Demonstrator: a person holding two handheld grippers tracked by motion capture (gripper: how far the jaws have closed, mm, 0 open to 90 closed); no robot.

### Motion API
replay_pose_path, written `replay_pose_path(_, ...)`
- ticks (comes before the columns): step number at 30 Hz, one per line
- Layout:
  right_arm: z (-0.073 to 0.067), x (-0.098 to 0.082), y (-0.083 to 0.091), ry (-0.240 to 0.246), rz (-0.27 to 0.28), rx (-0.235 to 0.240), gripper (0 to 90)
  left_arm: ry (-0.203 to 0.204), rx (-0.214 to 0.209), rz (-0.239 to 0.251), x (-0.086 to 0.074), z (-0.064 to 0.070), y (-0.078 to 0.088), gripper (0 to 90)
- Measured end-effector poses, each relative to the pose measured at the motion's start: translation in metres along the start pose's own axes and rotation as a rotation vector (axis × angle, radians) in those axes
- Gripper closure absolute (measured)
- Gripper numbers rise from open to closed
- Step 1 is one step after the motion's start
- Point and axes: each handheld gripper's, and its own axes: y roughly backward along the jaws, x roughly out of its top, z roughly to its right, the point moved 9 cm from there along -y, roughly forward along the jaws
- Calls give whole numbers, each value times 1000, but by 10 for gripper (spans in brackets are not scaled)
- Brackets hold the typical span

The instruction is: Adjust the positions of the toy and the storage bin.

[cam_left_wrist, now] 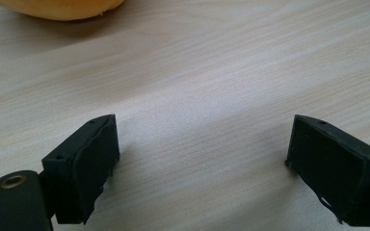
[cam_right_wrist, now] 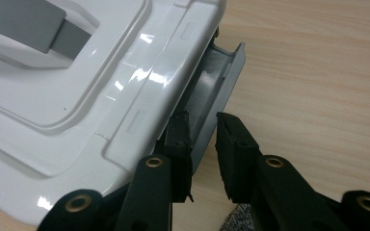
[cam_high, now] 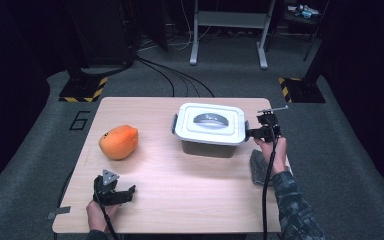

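Observation:
A white-lidded storage box (cam_high: 210, 124) with a grey handle stands on the wooden table (cam_high: 190, 200), right of centre. My right gripper (cam_high: 254, 133) is at its right end, shut on the grey side latch (cam_right_wrist: 224, 79), which sticks out from under the lid (cam_right_wrist: 77, 101) between the two jaws. The right gripper (cam_right_wrist: 202, 122) has one jaw tucked under the lid edge and the other outside the latch. An orange, papaya-like object (cam_high: 118, 141) lies at the left. My left gripper (cam_high: 126, 192) rests low at the front left, open, with bare table between its jaws (cam_left_wrist: 202, 139).
A grey cloth (cam_high: 259, 167) lies on the table under the right hand, near the right edge. The orange object's underside (cam_left_wrist: 58, 7) lies beyond the left gripper. Black cables and metal stand legs are on the floor behind the table.

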Motion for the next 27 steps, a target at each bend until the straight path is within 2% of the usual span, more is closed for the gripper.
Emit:
replay_pose_path(8,-8,-2,1,33,-4,8,727,0,-2,-2,0,0,0,109)
replay_pose_path(11,-5,0,4,45,-3,-9,614,-1,0,-2,0,0,0,109)
replay_pose_path(13,-4,3,10,51,12,7,541,-3,0,0,0,0,0,108)
replay_pose_path(14,-4,5,12,54,18,-3,505,-3,0,0,0,0,0,108)
replay_pose_path(17,-8,13,20,100,47,6,402,-3,0,0,0,0,0,108)
replay_pose_path(23,-24,25,24,189,58,39,333,-3,1,0,0,0,0,109)
replay_pose_path(25,-32,29,23,219,61,51,313,-3,1,0,0,0,0,109)
replay_pose_path(26,-35,30,21,217,58,51,286,-3,1,0,0,0,0,108)
replay_pose_path(27,-39,32,18,244,55,64,273,-3,1,0,0,0,0,108)
